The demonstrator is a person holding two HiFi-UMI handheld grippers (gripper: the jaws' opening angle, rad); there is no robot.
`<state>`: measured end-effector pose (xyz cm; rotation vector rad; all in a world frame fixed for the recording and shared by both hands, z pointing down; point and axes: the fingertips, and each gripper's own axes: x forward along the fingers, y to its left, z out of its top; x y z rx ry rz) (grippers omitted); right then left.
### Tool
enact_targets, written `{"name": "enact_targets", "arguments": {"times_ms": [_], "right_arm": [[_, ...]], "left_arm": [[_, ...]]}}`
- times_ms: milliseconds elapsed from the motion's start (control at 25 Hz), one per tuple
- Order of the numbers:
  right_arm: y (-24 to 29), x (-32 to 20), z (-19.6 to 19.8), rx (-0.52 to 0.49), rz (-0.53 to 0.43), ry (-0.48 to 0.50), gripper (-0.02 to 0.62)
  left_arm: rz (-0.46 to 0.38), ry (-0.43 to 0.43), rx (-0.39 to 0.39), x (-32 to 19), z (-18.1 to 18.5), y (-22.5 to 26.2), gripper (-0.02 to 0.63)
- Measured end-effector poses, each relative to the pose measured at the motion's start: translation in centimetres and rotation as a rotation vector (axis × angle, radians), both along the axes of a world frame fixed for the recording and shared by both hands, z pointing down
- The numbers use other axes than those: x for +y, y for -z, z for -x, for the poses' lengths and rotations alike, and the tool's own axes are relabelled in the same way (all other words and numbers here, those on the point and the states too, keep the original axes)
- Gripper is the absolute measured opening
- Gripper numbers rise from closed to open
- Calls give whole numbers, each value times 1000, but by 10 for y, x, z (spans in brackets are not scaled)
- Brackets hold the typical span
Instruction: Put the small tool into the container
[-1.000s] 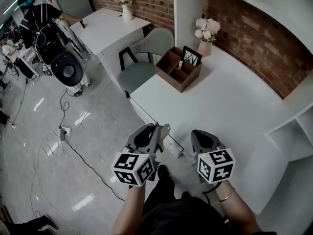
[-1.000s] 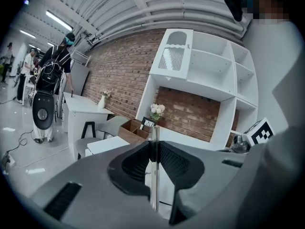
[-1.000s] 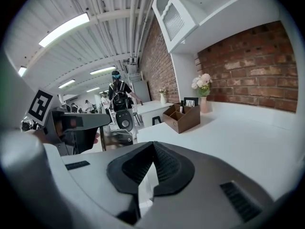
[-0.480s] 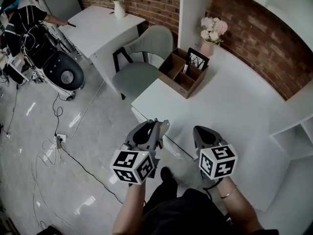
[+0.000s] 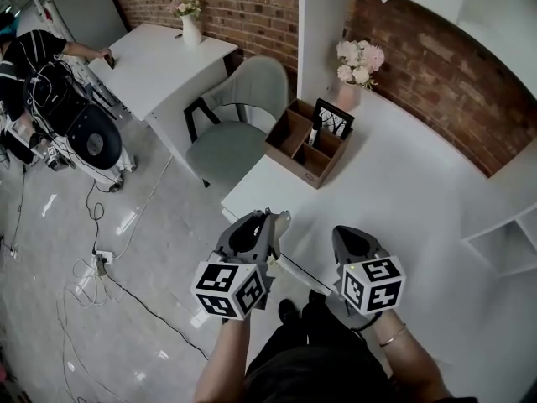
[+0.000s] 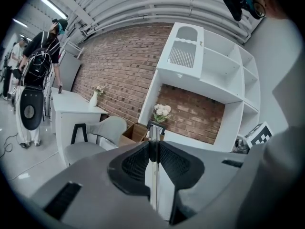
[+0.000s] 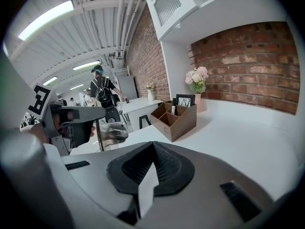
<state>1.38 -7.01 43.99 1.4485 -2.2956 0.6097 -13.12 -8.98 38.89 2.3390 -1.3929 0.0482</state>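
My left gripper (image 5: 273, 222) (image 6: 153, 144) is shut on a thin silver rod-like tool (image 6: 153, 185), which stands upright between the pads. From the right gripper view the tool (image 7: 99, 138) hangs below the left gripper (image 7: 71, 120). My right gripper (image 5: 349, 240) (image 7: 152, 144) is shut with nothing in it. Both are held side by side over the near edge of the white table (image 5: 403, 200). The brown compartmented box (image 5: 306, 143) (image 6: 135, 132) (image 7: 174, 119) stands further back on the table, with a marker and a small framed picture in it.
Pink flowers in a vase (image 5: 357, 61) stand behind the box. A grey chair (image 5: 239, 107) sits left of the table, with a second white desk (image 5: 159, 53) beyond it. A person (image 5: 33, 57) stands at far left. Cables (image 5: 101, 259) cross the floor. White shelves (image 5: 503, 242) are at right.
The table and box have slid a little lower and left in the head view, as the view drew nearer. Both grippers keep the same pose and the left one's grip is unchanged.
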Motion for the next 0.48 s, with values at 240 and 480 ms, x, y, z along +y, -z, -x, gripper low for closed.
{"name": "enact_targets", "arguments": {"times_ms": [240, 480], "right_arm": [[1, -30, -9, -17, -2, 5, 3], [-2, -60, -15, -35, 8, 26, 3]], "left_arm": [[4, 8, -14, -31, -10, 1, 66], [5, 22, -25, -66, -17, 4, 66]]}}
